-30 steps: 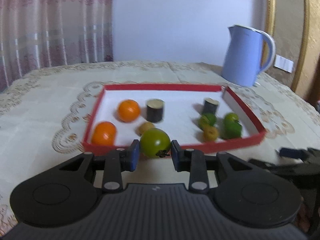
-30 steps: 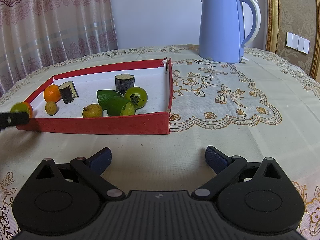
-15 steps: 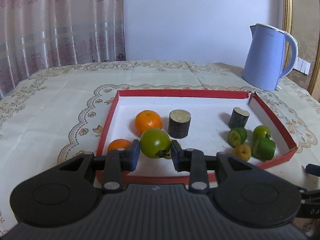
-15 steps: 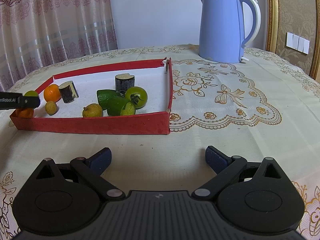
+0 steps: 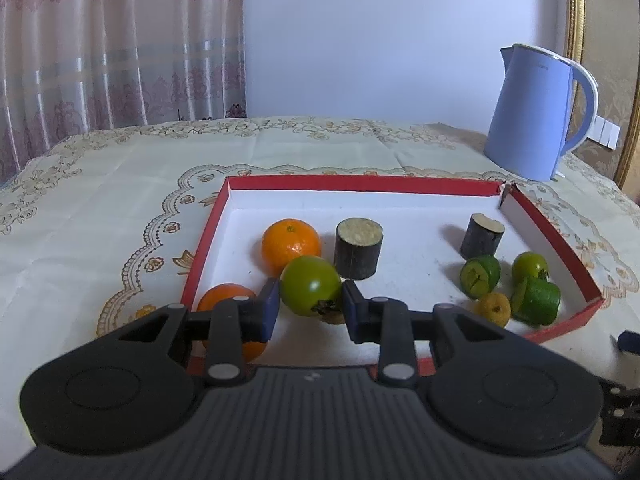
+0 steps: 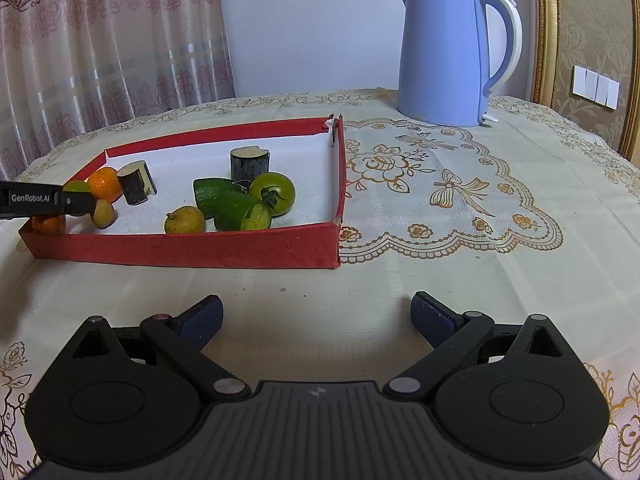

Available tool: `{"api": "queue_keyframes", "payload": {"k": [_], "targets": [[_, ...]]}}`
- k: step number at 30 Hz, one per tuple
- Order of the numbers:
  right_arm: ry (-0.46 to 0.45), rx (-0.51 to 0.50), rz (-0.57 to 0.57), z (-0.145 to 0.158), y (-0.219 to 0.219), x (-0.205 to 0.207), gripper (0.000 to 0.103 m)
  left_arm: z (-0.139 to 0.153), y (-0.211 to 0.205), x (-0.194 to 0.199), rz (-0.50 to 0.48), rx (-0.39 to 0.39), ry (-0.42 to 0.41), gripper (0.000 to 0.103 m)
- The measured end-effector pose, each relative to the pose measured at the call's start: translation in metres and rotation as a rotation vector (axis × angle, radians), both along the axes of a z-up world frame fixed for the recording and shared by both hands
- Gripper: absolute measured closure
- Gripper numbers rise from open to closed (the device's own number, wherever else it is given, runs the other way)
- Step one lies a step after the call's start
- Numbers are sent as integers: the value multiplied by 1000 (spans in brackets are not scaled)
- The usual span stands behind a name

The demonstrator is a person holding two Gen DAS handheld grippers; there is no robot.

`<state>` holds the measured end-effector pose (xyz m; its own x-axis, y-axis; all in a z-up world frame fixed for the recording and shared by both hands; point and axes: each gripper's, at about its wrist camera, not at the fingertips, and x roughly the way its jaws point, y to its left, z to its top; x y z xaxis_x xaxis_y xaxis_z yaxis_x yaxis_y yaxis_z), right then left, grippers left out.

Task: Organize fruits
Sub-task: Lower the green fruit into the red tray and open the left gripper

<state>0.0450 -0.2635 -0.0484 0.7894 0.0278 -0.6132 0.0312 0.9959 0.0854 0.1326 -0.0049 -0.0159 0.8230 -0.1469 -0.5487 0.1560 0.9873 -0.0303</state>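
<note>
Right now my left gripper (image 5: 310, 310) has its fingers clamped on a green tomato (image 5: 310, 285), holding it over the near-left part of the red tray (image 5: 362, 184), just in front of one orange (image 5: 291, 243) and beside another (image 5: 226, 298) by the near wall. My right gripper (image 6: 316, 316) hovers over the desk (image 6: 460, 248) near the tray's front wall, its fingers spread wide with nothing between them. Farther right in the tray sit a second green tomato (image 6: 273, 193), green pieces (image 6: 224, 202) and a dark stump (image 6: 249, 164), with a blue kettle (image 6: 448, 56) beyond.
</note>
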Motion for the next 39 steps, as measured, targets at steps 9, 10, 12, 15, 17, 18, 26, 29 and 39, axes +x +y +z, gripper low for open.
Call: {"api": "queue_keyframes", "payload": {"k": [9,10,12,15,17,18,26,29,39], "targets": [[0,-2,0,0,0,0,2,0,2,4,11,-10,-5,71],[0,-2,0,0,0,0,2,0,3,4,12,-17,-3,71],[0,-2,0,0,0,0,2,1,6,5,9,-39,8,71],[0,-2,0,0,0,0,2,3,10,7,11,-51,10,71],[0,-2,0,0,0,0,2,4,9,10,12,-43,11,71],[0,-2,0,0,0,0,2,5,9,13,16,-38,13,71],[0,-2,-1,0,0,0,2,8,12,20,6,-52,29,68],[0,-2,-1,0,0,0,2,10,13,12,4,-62,22,65],[1,-3,-1,0,0,-1,2,21,9,-34,4,-23,-66,30]]}}
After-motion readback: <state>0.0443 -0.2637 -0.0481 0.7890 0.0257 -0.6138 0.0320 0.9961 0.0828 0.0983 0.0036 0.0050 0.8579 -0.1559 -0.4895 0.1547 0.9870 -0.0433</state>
